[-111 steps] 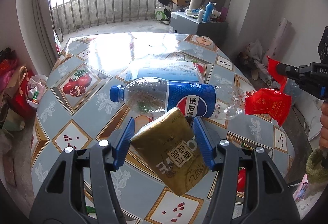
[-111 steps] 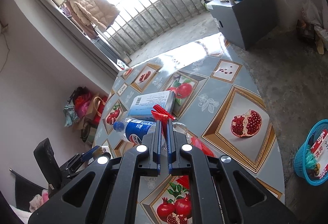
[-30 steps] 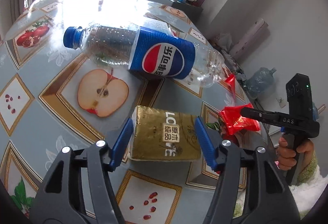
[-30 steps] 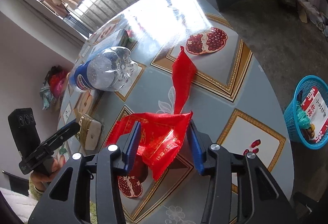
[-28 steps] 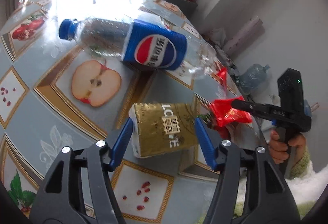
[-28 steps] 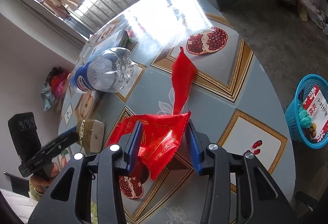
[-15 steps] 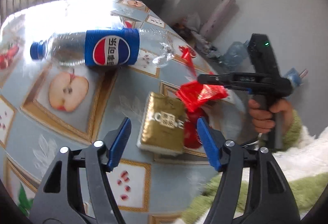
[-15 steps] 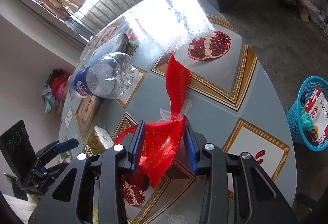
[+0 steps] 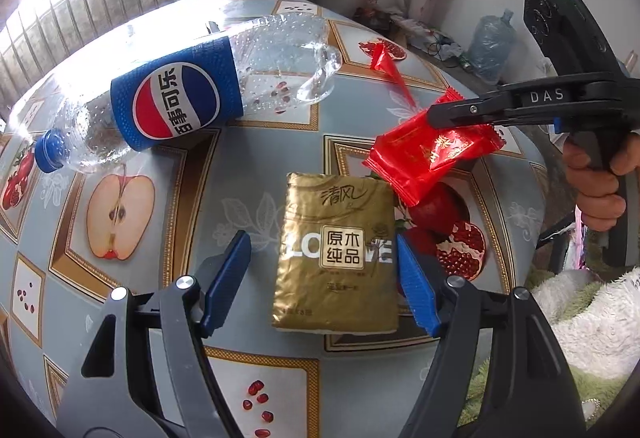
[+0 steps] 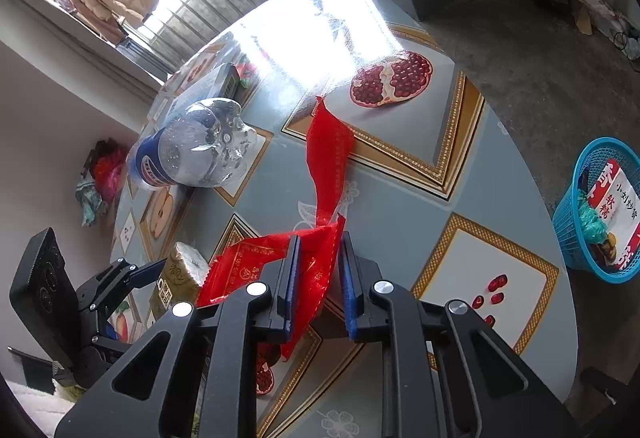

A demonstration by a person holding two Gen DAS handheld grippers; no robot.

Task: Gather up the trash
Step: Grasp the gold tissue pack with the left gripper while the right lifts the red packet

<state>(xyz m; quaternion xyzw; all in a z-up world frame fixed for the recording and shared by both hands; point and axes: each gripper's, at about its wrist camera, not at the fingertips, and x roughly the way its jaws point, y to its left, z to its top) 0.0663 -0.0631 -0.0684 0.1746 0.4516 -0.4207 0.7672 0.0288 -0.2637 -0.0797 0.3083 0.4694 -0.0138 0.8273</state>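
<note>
Right now the right hand-held gripper (image 10: 318, 278) has just been closing, and the crinkly red foil snack wrapper (image 9: 434, 153) sits between its blue pads; from the left wrist view the jaws look clamped on the wrapper's upper edge, though the right wrist view leaves a sliver of doubt about full contact. Wrapper hangs just above the round bench with the fruit-print cover (image 9: 248, 157): light, floppy, slick film, so pinch it deep in a flat fold, not at a corner. A second torn red wrapper strip (image 10: 330, 161) lies on the bench beyond.

Left hand-held gripper (image 9: 322, 284) has just been opening, jaws apart, straddling the gold soft-pack of tissues (image 9: 338, 254) that lies flat on the bench, pads not pressing. Pack is light and squashy; grip across its narrow sides.

Empty clear plastic cola bottle with blue label (image 9: 180, 99) lies on its side, light, round, prone to roll; take the labelled waist. Blue plastic basket (image 10: 600, 209) stands on the floor beside the bench, likely the bin.
</note>
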